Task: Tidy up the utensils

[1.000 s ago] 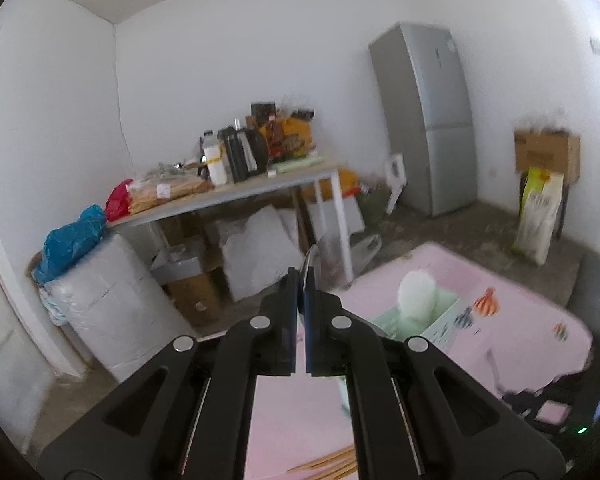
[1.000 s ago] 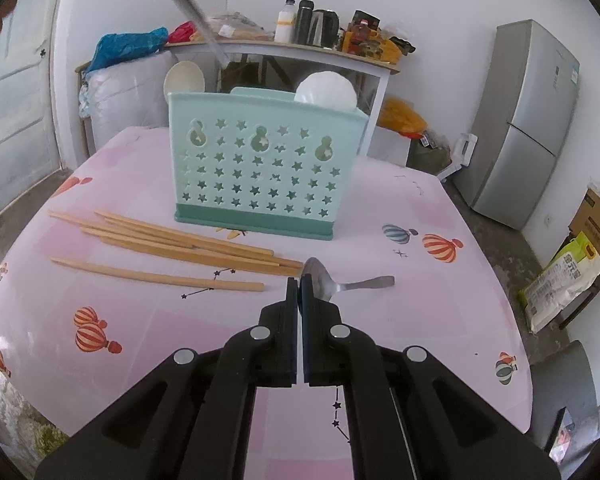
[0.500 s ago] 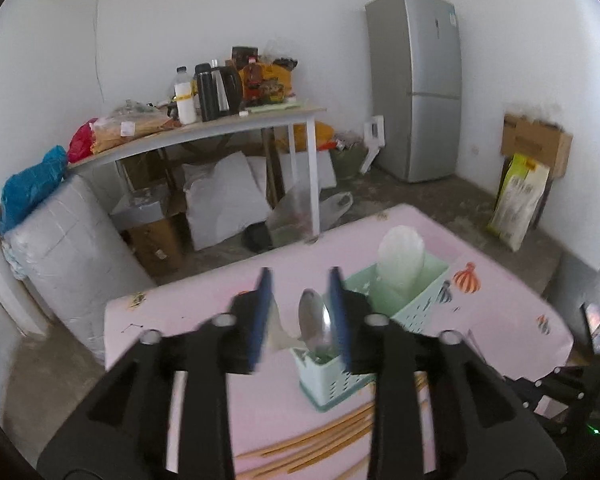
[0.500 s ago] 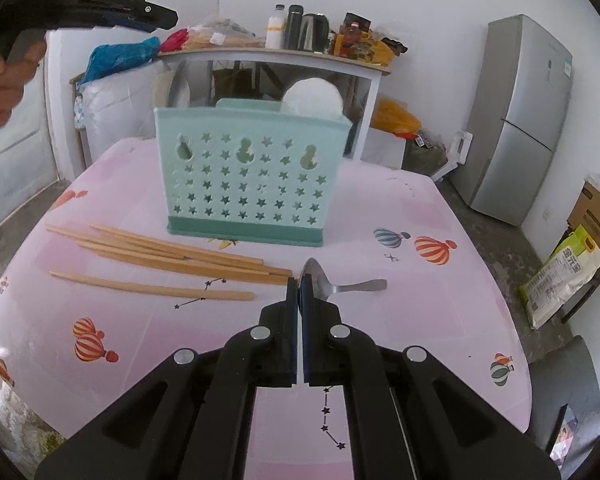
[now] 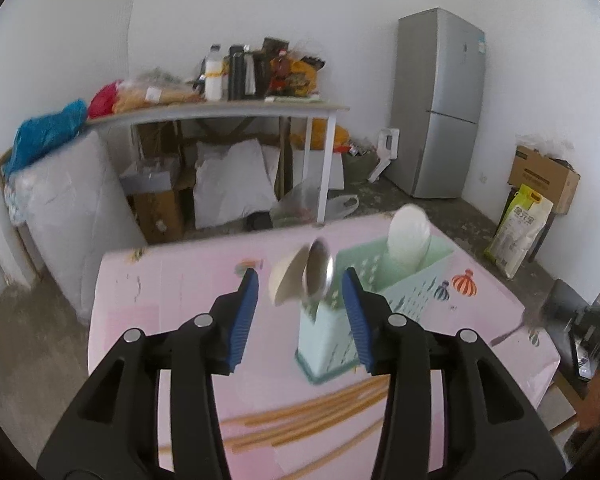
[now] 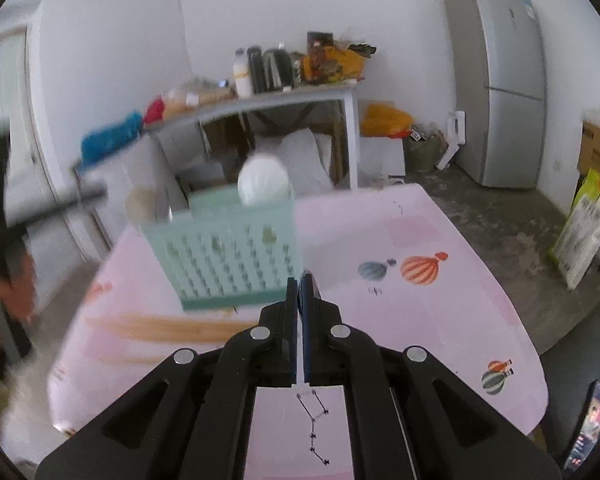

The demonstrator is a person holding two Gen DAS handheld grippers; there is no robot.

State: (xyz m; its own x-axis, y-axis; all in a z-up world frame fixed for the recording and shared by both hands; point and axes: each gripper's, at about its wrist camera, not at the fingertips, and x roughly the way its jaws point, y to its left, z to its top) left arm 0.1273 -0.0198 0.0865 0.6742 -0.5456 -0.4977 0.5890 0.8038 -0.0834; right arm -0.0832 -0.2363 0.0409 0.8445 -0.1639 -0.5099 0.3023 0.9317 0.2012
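A mint green utensil basket (image 5: 340,332) with star holes stands on the pink table (image 5: 172,296). A metal spoon (image 5: 318,268), a cream ladle (image 5: 286,280) and a white ladle (image 5: 408,236) stand in it. My left gripper (image 5: 300,304) is open and empty, raised above the basket's near end. Several wooden chopsticks (image 5: 320,416) lie in front of the basket. My right gripper (image 6: 299,292) is shut with nothing visible between its jaws, raised in front of the basket (image 6: 228,252). The chopsticks (image 6: 168,326) lie to its left. The view is blurred.
A cluttered side table (image 5: 220,108) with bottles and bags stands behind, with boxes and sacks under it. A grey fridge (image 5: 440,104) stands at the back right. A cardboard box (image 5: 544,176) and a feed bag (image 5: 520,232) are at the right wall.
My left gripper opened, leaving the metal spoon in the basket, and pulled back. My right gripper rose and moved right; the spoon that lay before it is out of sight.
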